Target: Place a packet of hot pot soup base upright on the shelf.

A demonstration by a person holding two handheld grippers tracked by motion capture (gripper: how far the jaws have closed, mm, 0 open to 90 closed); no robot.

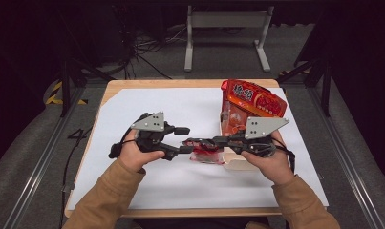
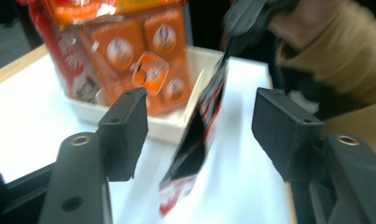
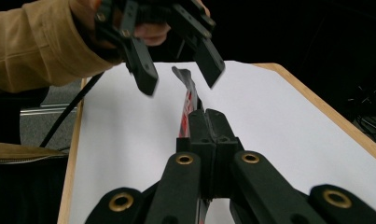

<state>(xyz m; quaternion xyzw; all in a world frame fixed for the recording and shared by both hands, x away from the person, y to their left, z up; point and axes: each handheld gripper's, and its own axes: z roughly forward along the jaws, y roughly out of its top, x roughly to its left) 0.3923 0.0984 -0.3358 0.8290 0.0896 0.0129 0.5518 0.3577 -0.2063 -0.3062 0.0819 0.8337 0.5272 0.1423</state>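
Observation:
A small red and black sachet (image 1: 207,155) hangs above the white paper (image 1: 147,176), and my right gripper (image 1: 190,142) is shut on its edge. In the right gripper view the two jaws press together on the thin sachet (image 3: 188,98). My left gripper (image 1: 184,140) faces it from the left with its jaws open. In the left gripper view the sachet (image 2: 195,144) dangles between the spread pads (image 2: 125,126) and touches neither. The right gripper (image 2: 251,14) holds it from above there. From the right gripper view, the left gripper (image 3: 181,77) straddles the sachet's far end.
A white box (image 1: 238,162) stands at the right of the table, and a large red snack bag (image 1: 254,98) stands in it. In the left gripper view the box (image 2: 176,126) and the orange bag (image 2: 129,46) lie just behind the sachet. The table's wooden edge (image 1: 180,211) runs along the front.

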